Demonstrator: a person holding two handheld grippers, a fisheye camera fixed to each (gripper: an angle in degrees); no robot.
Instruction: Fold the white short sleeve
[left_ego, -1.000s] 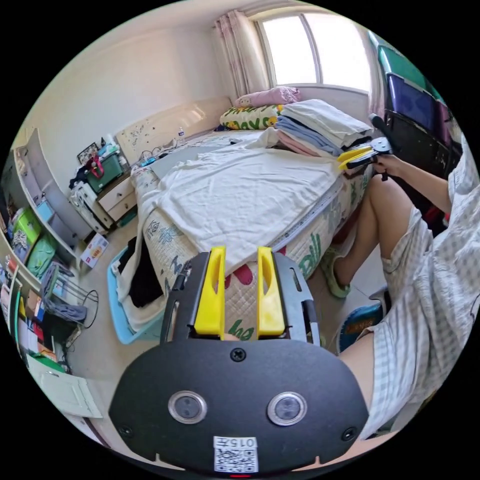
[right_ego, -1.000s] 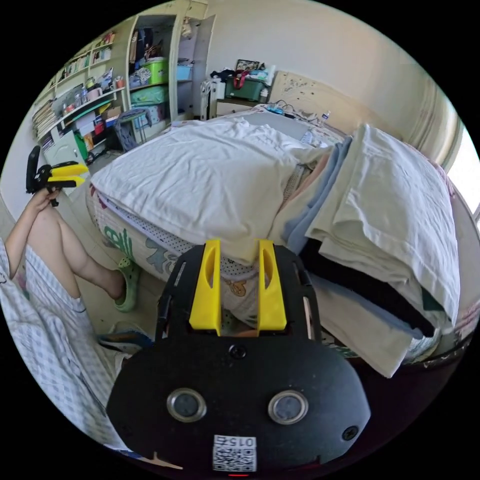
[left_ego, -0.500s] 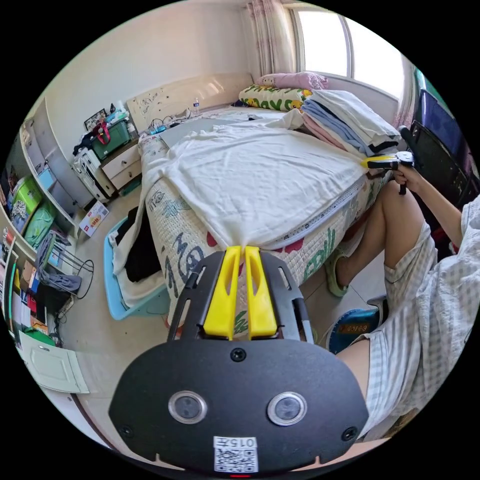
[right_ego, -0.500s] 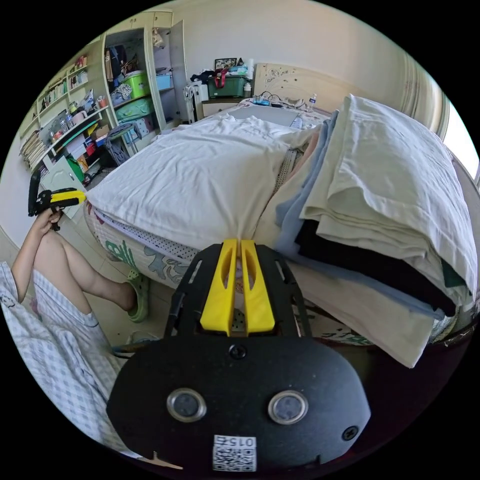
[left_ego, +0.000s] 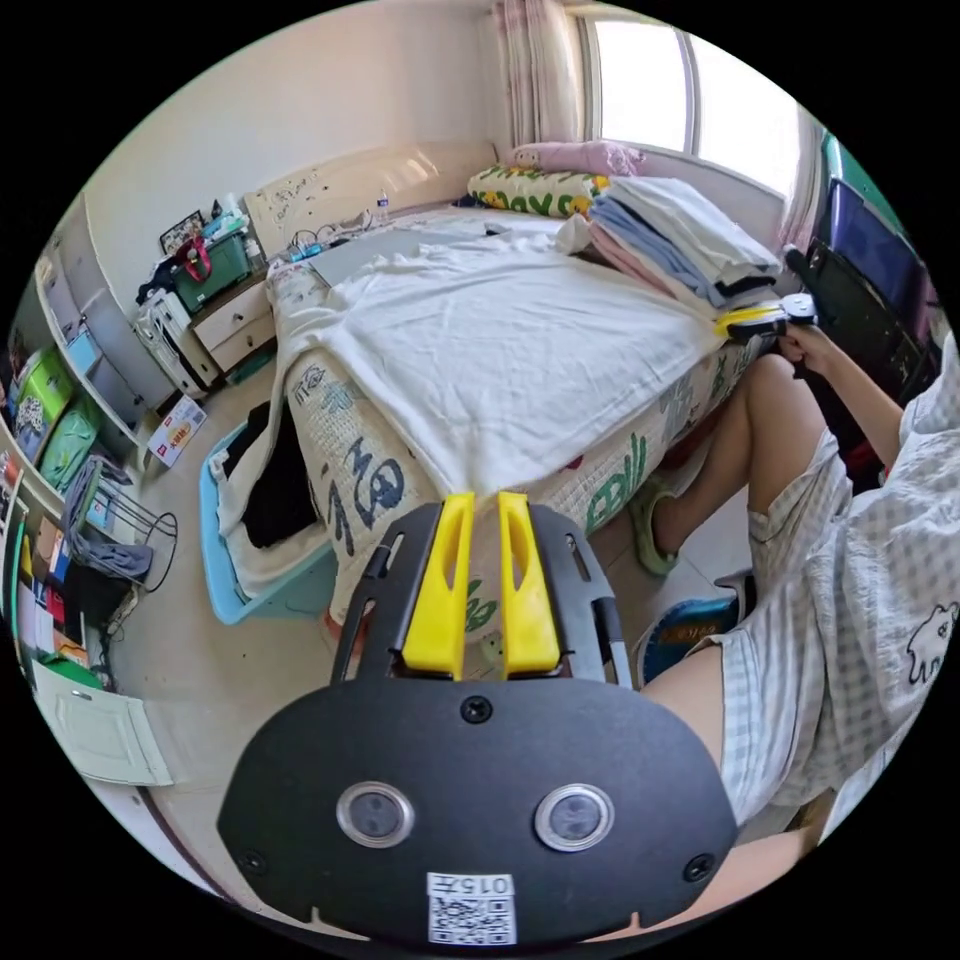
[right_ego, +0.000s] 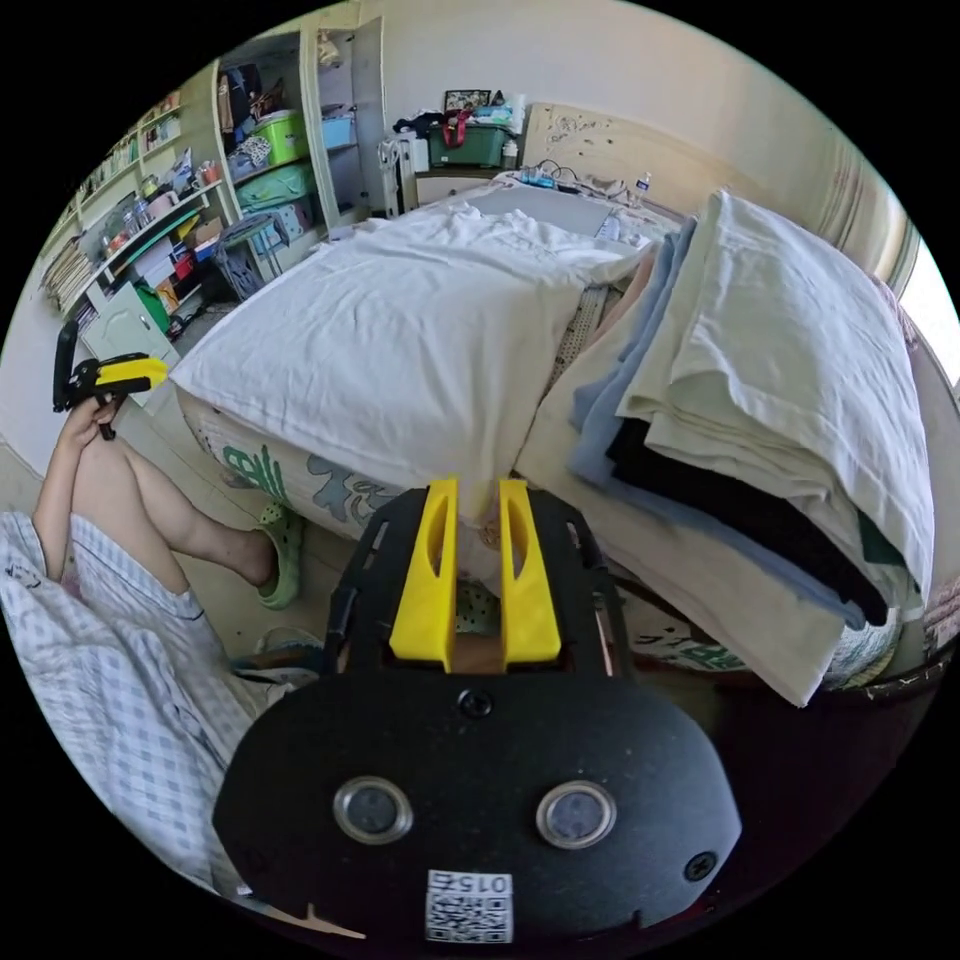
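Observation:
The white short sleeve shirt lies spread flat on the bed, its hem at the near edge. My left gripper has its jaws a narrow gap apart, and the hem's left corner reaches just between the tips. In the right gripper view the shirt hangs slightly over the mattress side. My right gripper is parted a little wider at the hem's other corner, and the cloth there looks slack. Each gripper also appears in the other's view: the right gripper and the left gripper.
A stack of folded clothes sits on the bed right beside the shirt. The person sits at the bedside, knee against the mattress. A blue basket with clothes stands on the floor by the bed. Shelves line the far wall.
Both grippers went from open to shut on the hem corners half a second ago, and now their jaws have parted again. The shirt's puckers at the corners have relaxed.

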